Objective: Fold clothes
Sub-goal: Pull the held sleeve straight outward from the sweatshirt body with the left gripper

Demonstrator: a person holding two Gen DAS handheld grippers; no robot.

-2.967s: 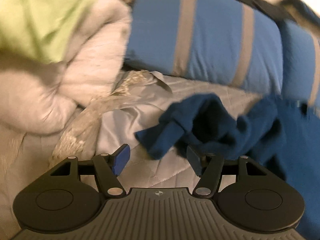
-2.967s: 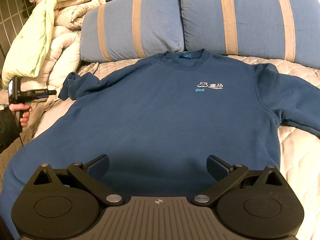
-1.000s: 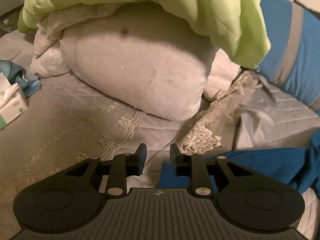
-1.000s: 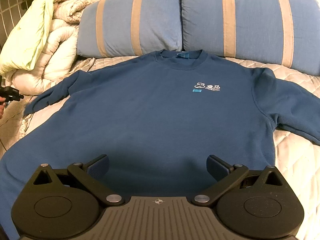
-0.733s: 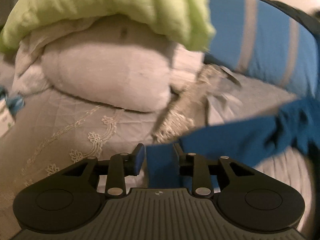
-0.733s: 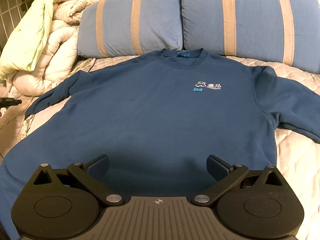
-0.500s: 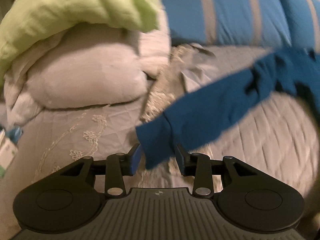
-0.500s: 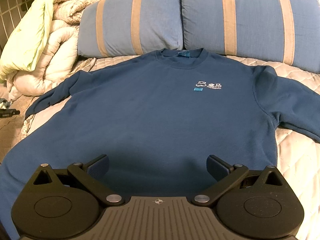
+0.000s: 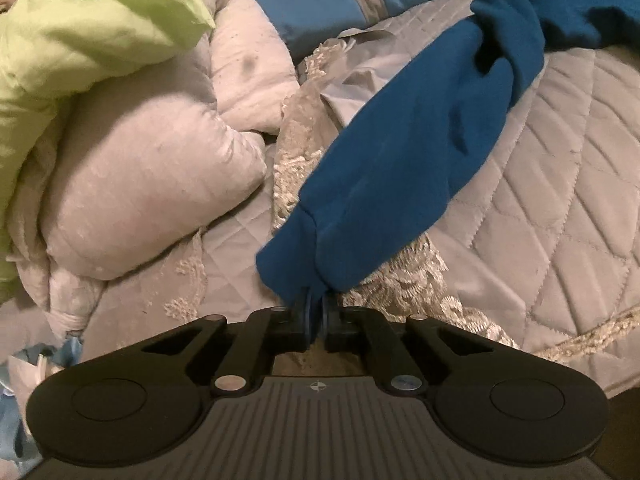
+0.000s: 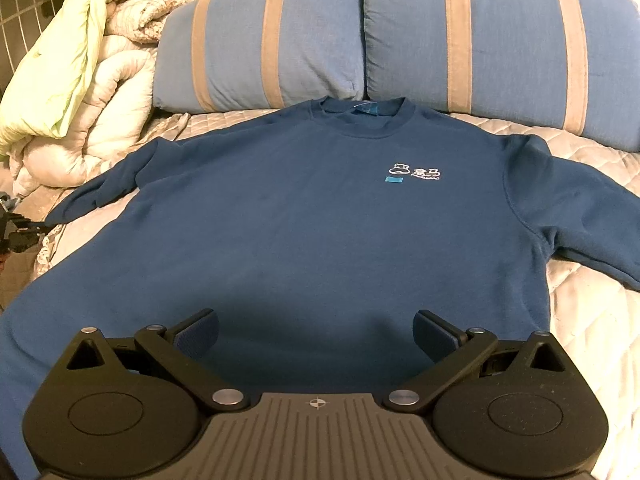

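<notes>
Sweatshirt (image 10: 312,220) flat in right view, right gripper (image 10: 316,334) jaws wide; left gripper (image 9: 316,314) jaws clamp cuff (image 9: 296,268).

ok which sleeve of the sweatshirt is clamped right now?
The sleeve on the picture-left of the right wrist view: its cuff is pinched in the shut left gripper. The other sleeve lies free on the quilt; the right gripper is open.

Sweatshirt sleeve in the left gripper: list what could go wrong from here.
1. The left gripper pinches only the cuff edge of the sleeve; it may slip out when pulled.
2. The lace trim beneath could snag and drag along.
3. The right gripper hangs open, so the sweatshirt body may shift.
</notes>
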